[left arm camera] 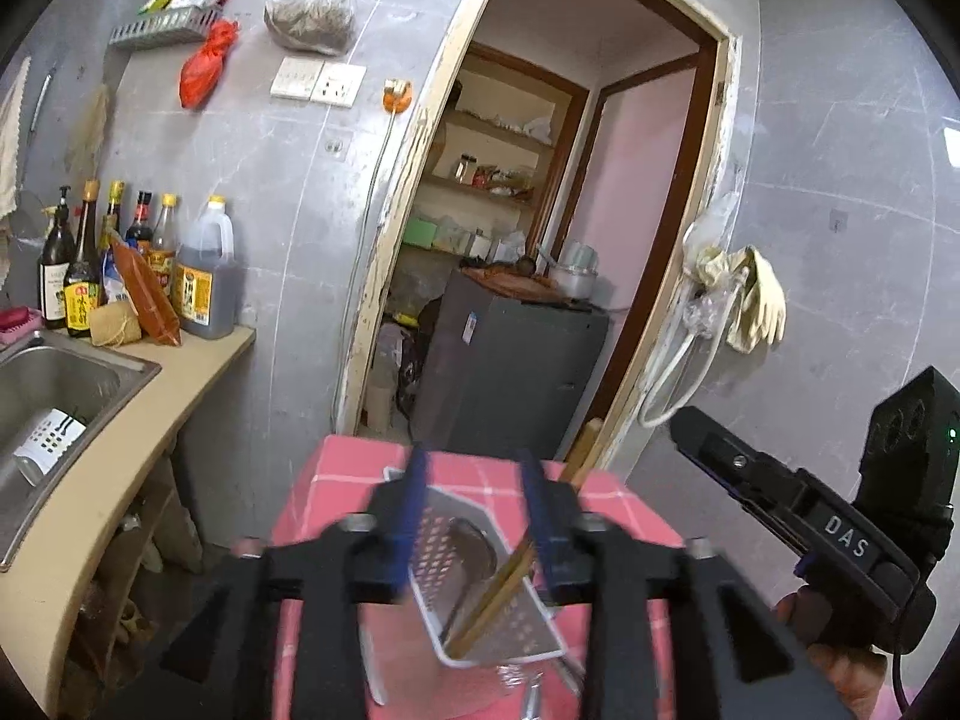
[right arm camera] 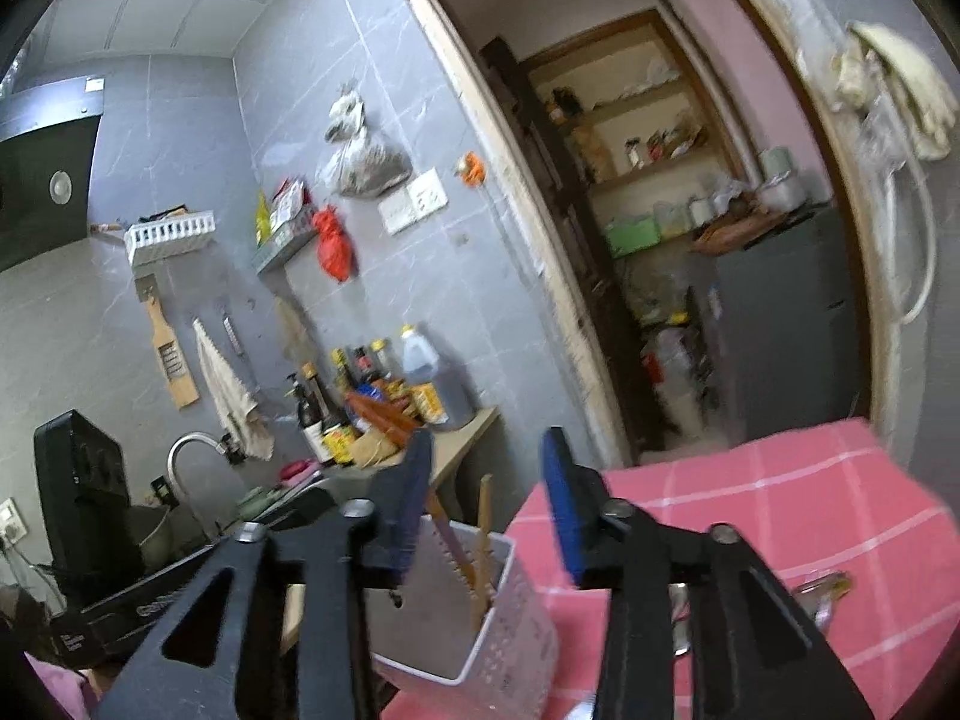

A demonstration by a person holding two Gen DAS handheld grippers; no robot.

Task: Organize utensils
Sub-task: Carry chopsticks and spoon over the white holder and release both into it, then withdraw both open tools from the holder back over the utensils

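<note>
Nearest the lens, the left gripper [left arm camera: 474, 516] stands partly open with nothing pinched — its blue pads sit apart above the holder and press on nothing. The right gripper [right arm camera: 489, 504] is the same: jaws partway apart, empty, held in the air over the near left corner of the table. In the left wrist view its black body shows off to the right, gripped by a hand [left arm camera: 840, 654].

Just below the left gripper's fingers stands the white perforated utensil holder [left arm camera: 480, 576], on the pink checked tablecloth [left arm camera: 354, 480] and close to the table's left edge in the right wrist view. Wooden chopsticks [left arm camera: 498, 588] already lean inside it, with something dark beside them that I cannot make out.

So part of the job looks done — some pieces are in the holder. What seems left lies loose on the cloth: a metal utensil [right arm camera: 822, 594] towards the near right side of the table, blurred, perhaps a spoon, and another bit of metal at the near edge under the left gripper. Both hands are free for the next pick.
</note>
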